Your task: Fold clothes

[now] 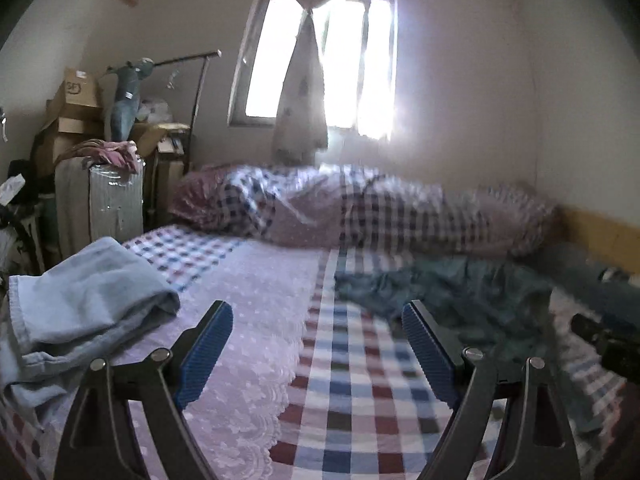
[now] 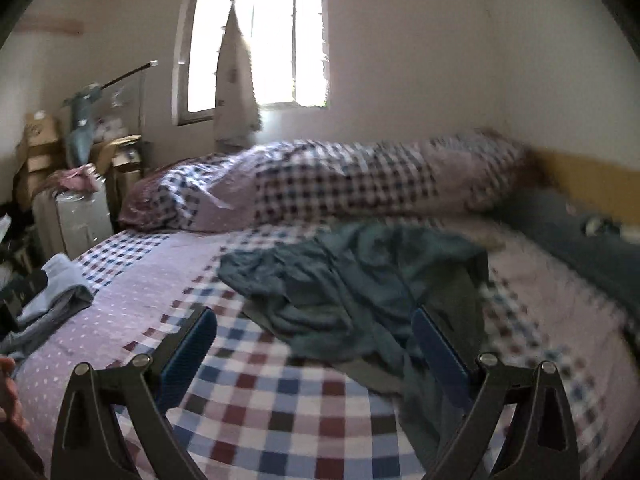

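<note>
A crumpled dark teal garment (image 2: 360, 292) lies on the bed (image 2: 280, 420) at twelve to one o'clock of the right gripper (image 2: 316, 344), the nearer one. The left gripper (image 1: 316, 344) sees it at two o'clock. Both sets of fingers stand wide, empty. A light blue garment (image 1: 80, 304) lies at nine o'clock.

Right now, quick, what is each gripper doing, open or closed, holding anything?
Left gripper: open, fingers spread, holding nothing, above the bed sheet.
Right gripper: open, holding nothing, beside the crumpled teal garment.

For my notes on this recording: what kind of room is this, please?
Most likely a home bedroom: a bed with a checked sheet, a rolled duvet along the wall, and stacked cardboard boxes beside a curtained window.
</note>
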